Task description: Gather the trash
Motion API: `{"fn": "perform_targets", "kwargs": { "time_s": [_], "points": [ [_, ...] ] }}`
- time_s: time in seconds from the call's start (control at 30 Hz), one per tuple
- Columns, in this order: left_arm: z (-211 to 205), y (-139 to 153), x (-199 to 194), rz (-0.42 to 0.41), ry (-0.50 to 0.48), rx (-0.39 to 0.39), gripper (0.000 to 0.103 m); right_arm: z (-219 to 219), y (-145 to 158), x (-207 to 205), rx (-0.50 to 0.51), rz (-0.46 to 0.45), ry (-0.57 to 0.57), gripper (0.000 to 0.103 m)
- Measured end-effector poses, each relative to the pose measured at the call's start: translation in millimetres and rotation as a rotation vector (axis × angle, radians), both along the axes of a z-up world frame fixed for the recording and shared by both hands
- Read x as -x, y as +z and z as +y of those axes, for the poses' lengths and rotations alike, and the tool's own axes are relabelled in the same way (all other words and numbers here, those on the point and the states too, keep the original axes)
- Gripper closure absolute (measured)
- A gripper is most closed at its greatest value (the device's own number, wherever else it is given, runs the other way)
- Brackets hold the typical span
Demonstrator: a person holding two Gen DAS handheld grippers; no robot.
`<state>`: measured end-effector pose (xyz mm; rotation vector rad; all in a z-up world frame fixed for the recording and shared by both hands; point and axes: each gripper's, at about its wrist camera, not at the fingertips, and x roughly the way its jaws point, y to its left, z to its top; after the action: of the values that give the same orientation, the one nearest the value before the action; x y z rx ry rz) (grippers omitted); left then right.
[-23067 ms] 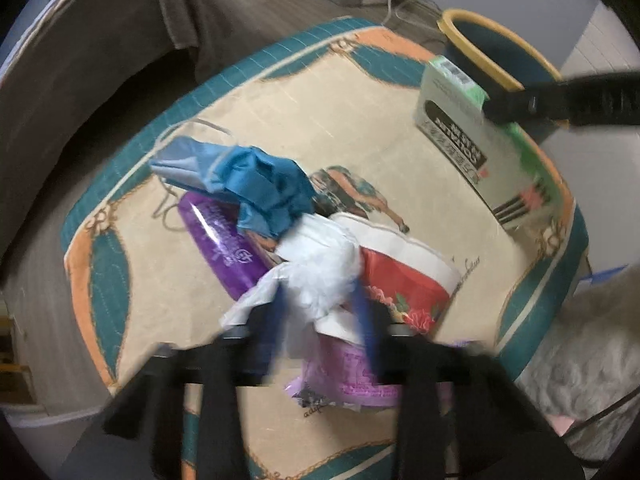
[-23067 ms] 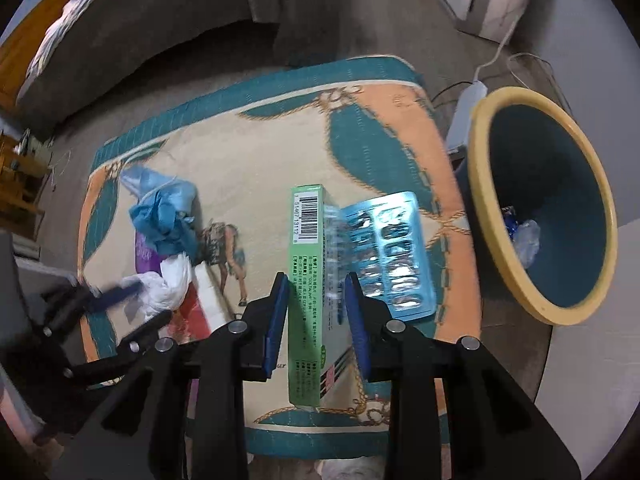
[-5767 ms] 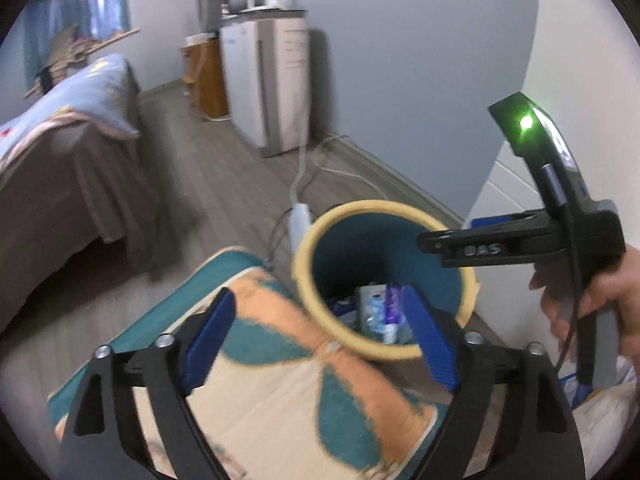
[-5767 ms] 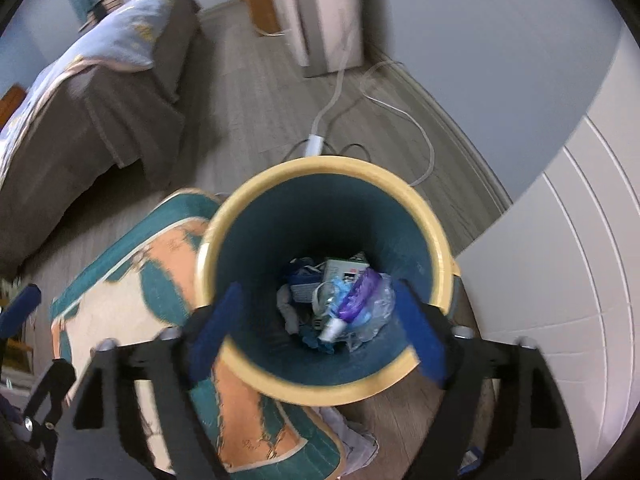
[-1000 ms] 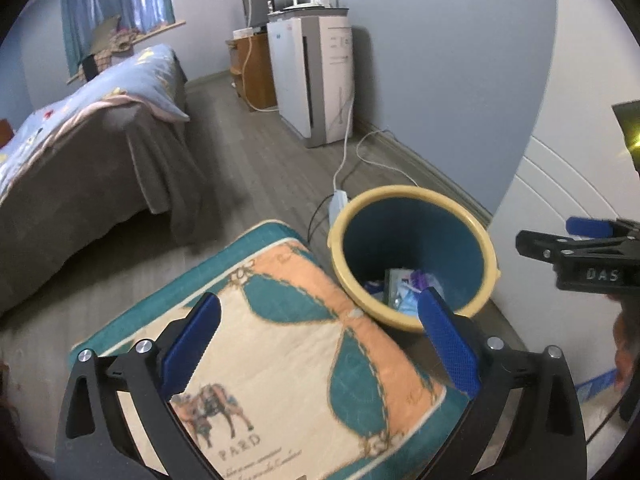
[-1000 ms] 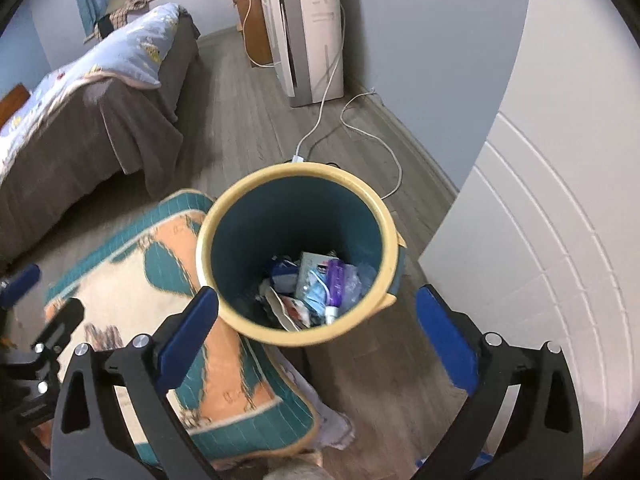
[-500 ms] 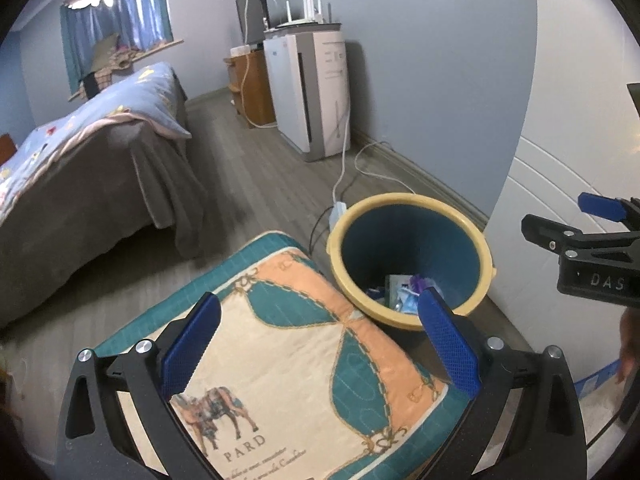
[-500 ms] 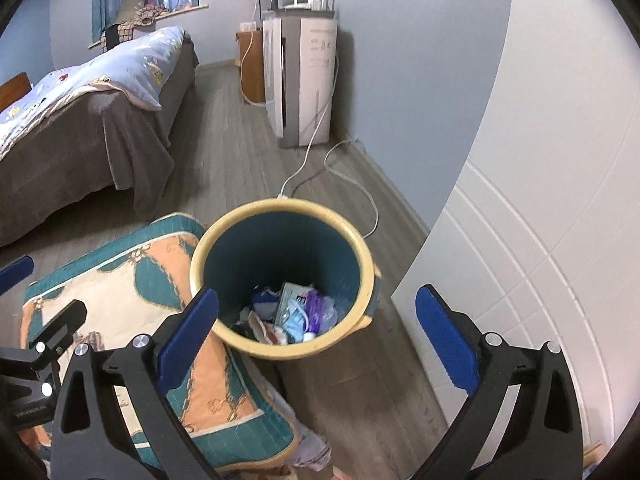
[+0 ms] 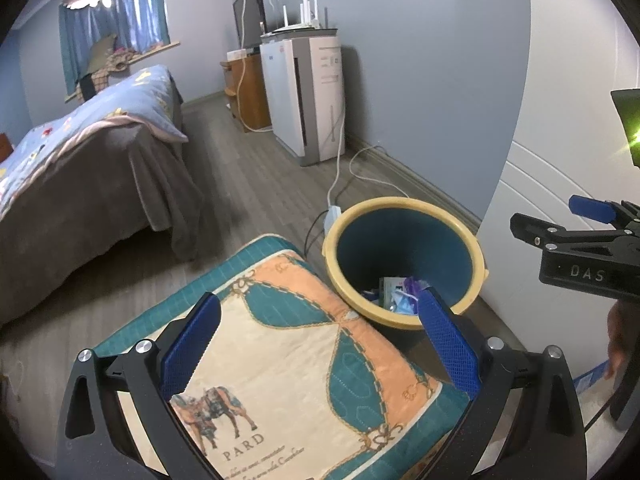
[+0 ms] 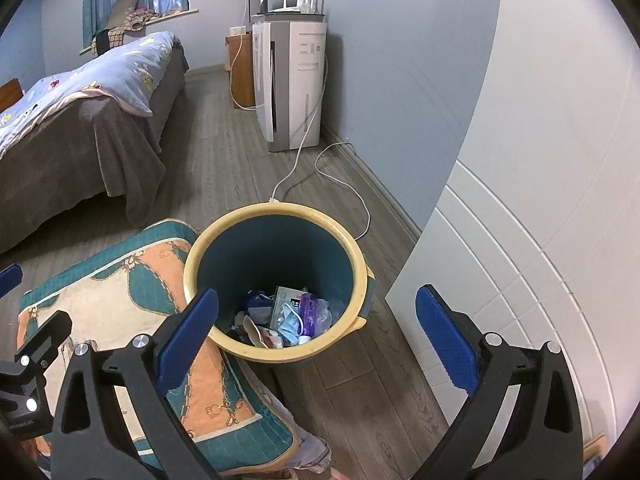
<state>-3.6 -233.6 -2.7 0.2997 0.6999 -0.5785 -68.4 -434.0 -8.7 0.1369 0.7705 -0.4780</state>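
With both the left gripper and the right gripper spread wide and empty above the bare printed mat, we judge the collecting done: the trash lies in the yellow-rimmed bin, leaving only a last check.

bin: smooth plastic, yellow rim, teal inside | trash: crinkly glossy wrappers, paper box, soft mask | cushion: quilted matt cloth | floor: matt wood planks | gripper pads: textured blue rubber, frames matt black plastic, shiny metal screws
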Motion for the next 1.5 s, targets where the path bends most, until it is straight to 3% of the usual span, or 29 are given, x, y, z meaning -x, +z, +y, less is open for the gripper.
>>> {"fn": "perform_targets", "kwargs": {
  "time_s": [1.5],
  "points": [
    [-2.6,-1.1,1.7,-0.003,-0.006,-0.008,0.005,0.6,-1.9,1.1,0.012,0.018,-0.003,0.006]
  ]
}}
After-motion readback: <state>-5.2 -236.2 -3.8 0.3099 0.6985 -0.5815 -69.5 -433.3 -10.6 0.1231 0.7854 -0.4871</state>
